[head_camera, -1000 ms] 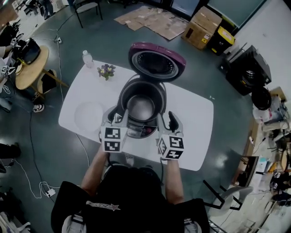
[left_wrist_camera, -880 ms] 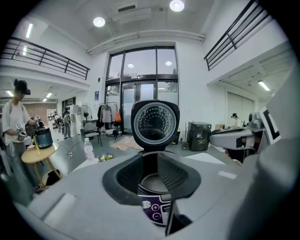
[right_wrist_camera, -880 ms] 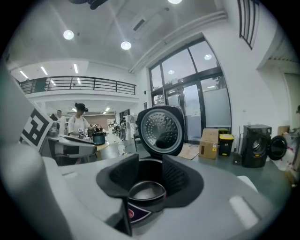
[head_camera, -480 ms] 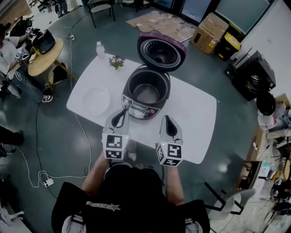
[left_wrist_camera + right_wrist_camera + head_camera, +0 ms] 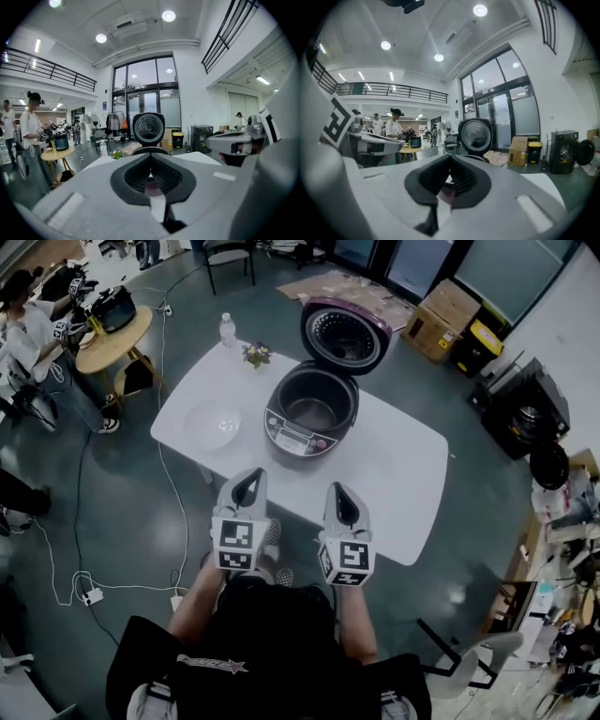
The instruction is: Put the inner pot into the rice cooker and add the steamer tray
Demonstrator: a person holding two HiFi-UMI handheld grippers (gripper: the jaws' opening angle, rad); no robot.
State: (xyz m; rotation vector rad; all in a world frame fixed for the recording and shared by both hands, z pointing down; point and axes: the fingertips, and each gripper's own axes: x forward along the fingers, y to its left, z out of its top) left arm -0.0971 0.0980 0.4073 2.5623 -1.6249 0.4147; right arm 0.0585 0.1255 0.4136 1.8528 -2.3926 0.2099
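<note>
The black rice cooker (image 5: 312,414) stands on the white table (image 5: 403,465) with its purple lid (image 5: 345,334) up, and the metal inner pot (image 5: 315,412) sits inside it. A clear round steamer tray (image 5: 213,425) lies on the table to the cooker's left. My left gripper (image 5: 249,476) and right gripper (image 5: 336,489) hover side by side at the table's near edge, well short of the cooker. Both are shut and empty; the right jaws have just been closing with nothing between them. In the gripper views the left gripper (image 5: 150,176) and the right gripper (image 5: 449,178) point at the lid (image 5: 148,127).
A water bottle (image 5: 226,329) and a small flower pot (image 5: 255,353) stand at the table's far left corner. A round wooden table (image 5: 112,338) with a person beside it is at the far left. Cardboard boxes (image 5: 450,306) sit behind, and cables run over the floor.
Both grippers have drawn back from the cooker's sides to the table's near edge. Their jaws went from open to shut. The inner pot stays in the cooker.
</note>
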